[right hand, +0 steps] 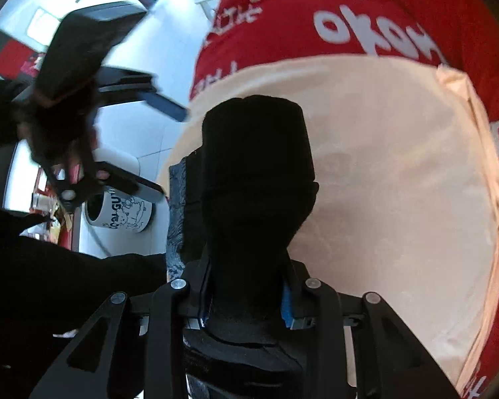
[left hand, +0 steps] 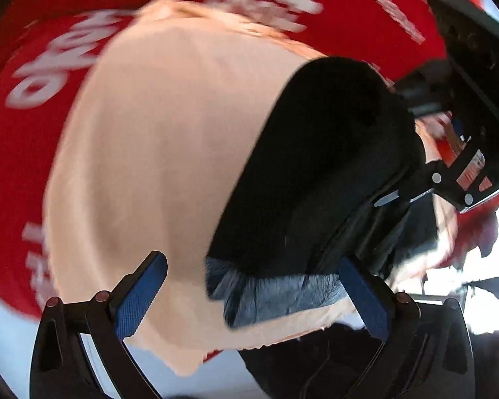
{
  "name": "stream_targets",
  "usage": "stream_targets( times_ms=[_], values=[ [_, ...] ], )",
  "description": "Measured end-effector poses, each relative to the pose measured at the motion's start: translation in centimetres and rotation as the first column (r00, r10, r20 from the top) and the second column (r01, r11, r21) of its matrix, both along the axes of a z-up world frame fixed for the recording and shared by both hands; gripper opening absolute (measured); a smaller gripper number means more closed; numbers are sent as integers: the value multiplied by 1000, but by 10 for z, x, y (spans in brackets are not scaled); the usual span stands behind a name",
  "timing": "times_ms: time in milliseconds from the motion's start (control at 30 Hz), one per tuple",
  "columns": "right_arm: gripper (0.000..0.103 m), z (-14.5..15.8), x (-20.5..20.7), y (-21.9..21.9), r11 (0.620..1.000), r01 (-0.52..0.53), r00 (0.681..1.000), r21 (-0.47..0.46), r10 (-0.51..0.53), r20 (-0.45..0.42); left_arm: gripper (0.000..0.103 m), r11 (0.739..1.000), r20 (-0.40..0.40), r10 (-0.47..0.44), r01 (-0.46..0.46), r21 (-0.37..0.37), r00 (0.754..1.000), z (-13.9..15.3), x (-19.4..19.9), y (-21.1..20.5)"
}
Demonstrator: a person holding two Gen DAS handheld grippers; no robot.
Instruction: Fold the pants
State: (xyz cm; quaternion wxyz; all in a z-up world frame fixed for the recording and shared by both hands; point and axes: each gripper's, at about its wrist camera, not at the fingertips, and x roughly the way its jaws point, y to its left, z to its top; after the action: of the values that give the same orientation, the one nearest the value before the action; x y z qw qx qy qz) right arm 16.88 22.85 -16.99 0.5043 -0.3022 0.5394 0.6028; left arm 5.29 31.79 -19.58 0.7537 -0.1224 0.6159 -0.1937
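On a peach cloth [right hand: 382, 173] spread over a red cover with white lettering [right hand: 366, 30] lie the black pants [right hand: 256, 173], bunched into a dark, thick bundle with a strip of grey lining [right hand: 176, 199] showing along one edge. In the right wrist view the right gripper [right hand: 248, 302] has its jaws clamped on the near end of the pants: the black fabric fills the narrow gap between the blue pads [right hand: 287, 302] and rises from there away from the camera as a rounded column over the peach cloth. The left gripper [left hand: 256, 294] stands with its jaws wide apart in its own view, one blue finger [left hand: 139, 299] over the peach cloth and the other beside the dark bundle, with the grey-lined edge of the pants lying between them (whether either pad touches the fabric cannot be told through the blur). The same gripper appears in the right wrist view at the upper left [right hand: 169, 146], blurred, its fingers spread and reaching toward the edge of the cloth. Beyond the table edge, on the pale floor [right hand: 143, 40], stands a white bucket [right hand: 123, 212] with a dark drawing and letters on its side. A dark sleeve [right hand: 66, 282] crosses the lower left of the right wrist view.
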Motion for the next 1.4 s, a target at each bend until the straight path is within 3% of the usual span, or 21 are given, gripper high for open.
stream_targets(
  times_ms=[167, 300, 400, 467, 533, 633, 667, 700, 733, 767, 833, 933, 1000, 1100, 1200, 1267, 1400],
  values=[
    [35, 29, -18, -15, 996, -66, 996, 66, 63, 56, 103, 971, 33, -212, 215, -108, 977, 1, 37, -17],
    [35, 40, -15, -31, 992, -70, 995, 107, 61, 80, 103, 945, 27, -278, 279, -170, 960, 9, 42, -10],
    [35, 47, -19, -40, 990, -68, 994, 123, 56, 92, 103, 923, 14, -349, 346, -167, 937, 3, 45, -18],
    [35, 50, -28, -39, 987, -82, 993, 137, 69, 97, 103, 912, -9, -360, 349, -215, 933, -7, 51, -27],
    [35, 50, -35, -39, 985, -102, 990, 139, 87, 108, 103, 889, -64, -377, 342, -305, 924, -17, 56, -31],
    [35, 46, -31, -40, 986, -97, 991, 139, 82, 110, 103, 832, -77, -483, 430, -350, 872, -23, 48, -68],
    [35, 44, -27, -39, 987, -83, 992, 138, 69, 104, 101, 836, -72, -477, 427, -344, 876, -21, 45, -75],
    [35, 41, -21, -40, 988, -67, 994, 136, 54, 95, 84, 846, -82, -459, 407, -344, 885, -21, 45, -77],
    [35, 39, -17, -39, 989, -58, 994, 133, 46, 95, 53, 864, -106, -432, 377, -334, 896, -23, 46, -77],
    [35, 36, -14, -38, 991, -52, 994, 125, 40, 98, 39, 889, -139, -393, 337, -310, 909, -26, 49, -74],
    [43, 27, -5, -34, 995, -25, 995, 99, 15, 101, 28, 921, -200, -318, 252, -297, 927, -29, 54, -65],
    [62, 18, 16, -34, 991, 124, 985, 51, -129, 110, 28, 951, -258, -286, 239, -199, 923, -33, 56, -69],
    [63, 22, 29, -52, 965, 259, 946, 45, -262, 189, 28, 953, -275, -295, 262, -152, 915, -34, 56, -77],
    [62, 17, 17, -100, 939, 343, 907, 22, -337, 253, 26, 956, -278, -286, 255, -143, 917, -29, 57, -83],
    [62, -10, -12, -135, 920, 386, 904, -67, -362, 229, 24, 962, -269, -267, 237, -139, 925, -17, 55, -80],
    [62, -29, -32, -135, 921, 384, 909, -70, -363, 207, 23, 960, -256, -276, 254, -116, 926, -10, 50, -83],
    [66, -78, -58, -92, 953, 283, 915, -110, -234, 329, 21, 965, -245, -263, 251, -81, 933, 4, 50, -104]
  ],
)
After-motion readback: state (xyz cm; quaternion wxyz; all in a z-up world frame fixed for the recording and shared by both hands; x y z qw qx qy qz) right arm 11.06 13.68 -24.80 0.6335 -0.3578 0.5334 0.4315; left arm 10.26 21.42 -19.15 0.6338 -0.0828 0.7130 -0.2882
